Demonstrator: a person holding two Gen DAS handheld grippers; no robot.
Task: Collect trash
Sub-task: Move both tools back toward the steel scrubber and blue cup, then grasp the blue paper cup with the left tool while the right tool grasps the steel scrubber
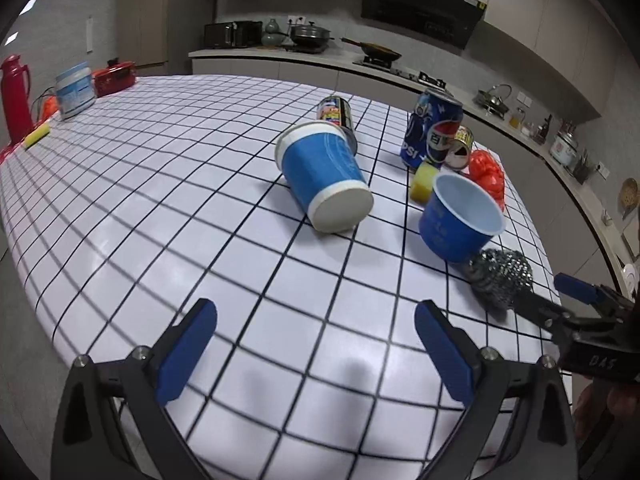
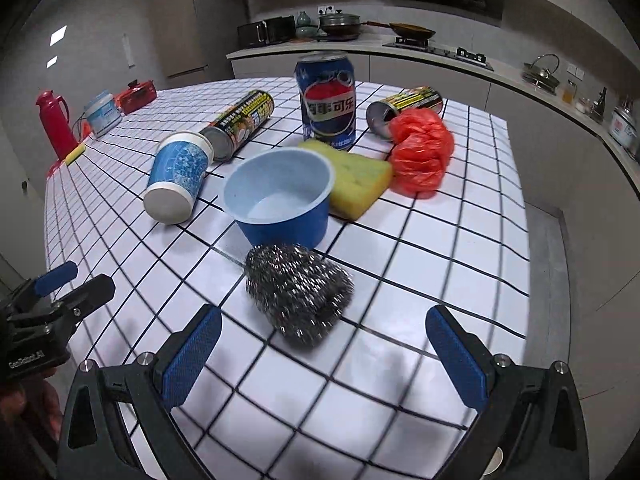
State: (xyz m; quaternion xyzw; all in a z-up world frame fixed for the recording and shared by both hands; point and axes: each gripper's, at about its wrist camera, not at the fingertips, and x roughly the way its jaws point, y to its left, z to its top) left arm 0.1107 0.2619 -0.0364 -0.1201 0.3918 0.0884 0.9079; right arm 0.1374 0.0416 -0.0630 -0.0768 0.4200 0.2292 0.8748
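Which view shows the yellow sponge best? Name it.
The right wrist view: the yellow sponge lies broad and close behind the open blue cup. In the left wrist view only one end of it peeks out beside the cup.

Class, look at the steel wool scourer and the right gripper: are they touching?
Apart. In the right wrist view, the steel wool scourer sits ahead of the right gripper; checked tablecloth shows between it and both open jaws.

Black gripper [image 1: 316,354], blue pads [image 1: 188,354]

Blue bowl [image 2: 280,200] (black-gridded white tablecloth [image 2: 460,248])
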